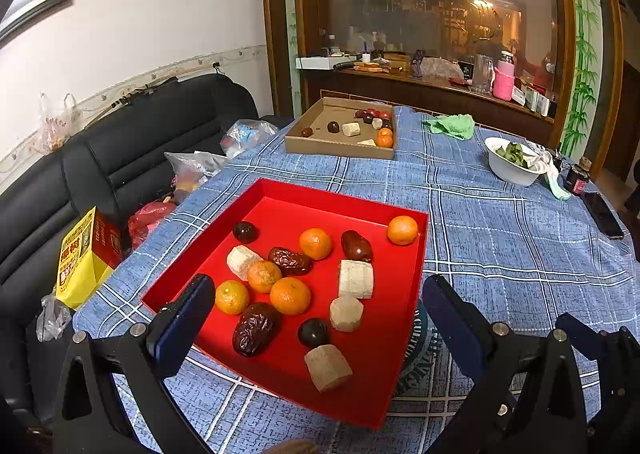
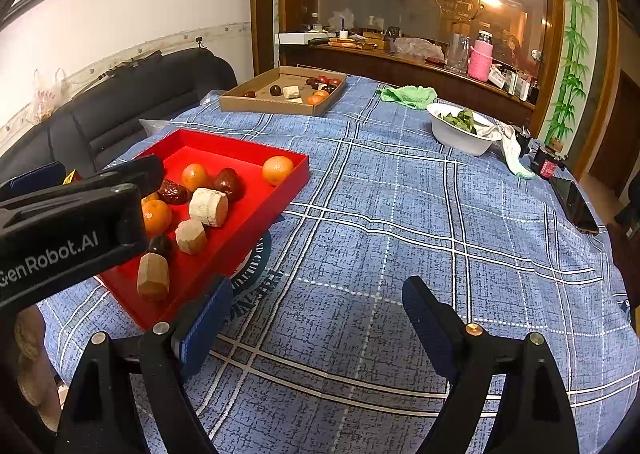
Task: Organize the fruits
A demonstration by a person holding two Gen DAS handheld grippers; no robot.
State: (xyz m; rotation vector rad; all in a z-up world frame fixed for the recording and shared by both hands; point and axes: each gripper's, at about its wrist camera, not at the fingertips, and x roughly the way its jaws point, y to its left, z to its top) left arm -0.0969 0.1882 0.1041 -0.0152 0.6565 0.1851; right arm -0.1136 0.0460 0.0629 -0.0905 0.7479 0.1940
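Your left wrist view looked down over the red tray point(image 1: 404, 318) from close, your right wrist view faced the tablecloth point(image 2: 400, 214) beside it, both shared tray, cardboard box point(image 1: 336, 146), bowl point(image 2: 460, 138).

Black claw point(image 2: 316, 318) arms, blue pads point(image 2: 420, 314), silver screws.

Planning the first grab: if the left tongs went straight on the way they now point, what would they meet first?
Probably the fruit in the red tray: the open left tongs frame an orange and a wrinkled date near its front. Depth is unclear, so either might come first.
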